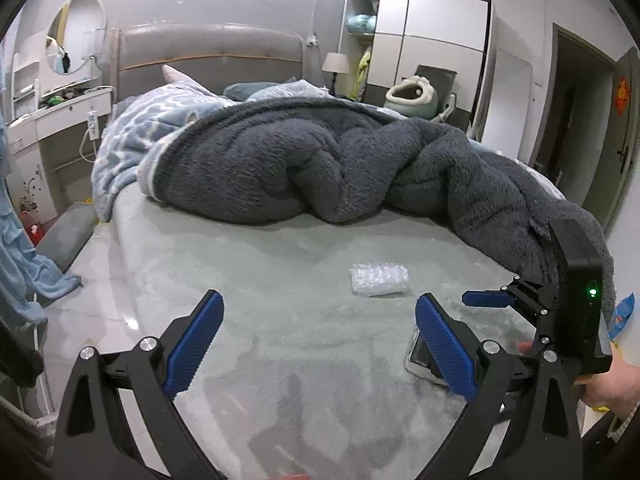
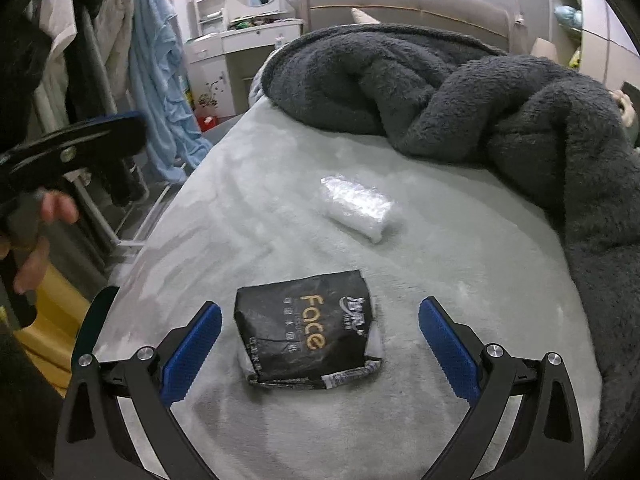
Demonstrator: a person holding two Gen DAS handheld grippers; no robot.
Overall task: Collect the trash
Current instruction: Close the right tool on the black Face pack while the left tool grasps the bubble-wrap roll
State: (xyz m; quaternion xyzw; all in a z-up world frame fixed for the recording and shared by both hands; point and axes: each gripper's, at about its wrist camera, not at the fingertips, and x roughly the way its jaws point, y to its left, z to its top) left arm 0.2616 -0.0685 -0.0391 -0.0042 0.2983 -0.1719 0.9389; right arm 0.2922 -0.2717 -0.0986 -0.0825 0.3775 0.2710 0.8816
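A clear crumpled plastic wrapper [image 1: 379,279] [image 2: 356,205] lies on the grey-green bed sheet [image 1: 280,352] [image 2: 248,208]. A black "Face" tissue pack [image 2: 307,338] lies nearer, just ahead of and between the fingers of my right gripper [image 2: 320,340], which is open and empty; in the left wrist view the pack [image 1: 420,356] is mostly hidden behind my right finger. My left gripper [image 1: 318,340] is open and empty, low over the sheet, short of the wrapper. The right gripper's body [image 1: 576,300] shows at the right in the left wrist view, its fingers side-on.
A heaped dark grey fleece blanket [image 1: 320,160] [image 2: 480,100] covers the far and right parts of the bed. A clothes rack with hanging garments [image 2: 132,60] stands left of the bed. A dresser [image 1: 60,120] and a wardrobe [image 1: 420,40] stand by the far wall.
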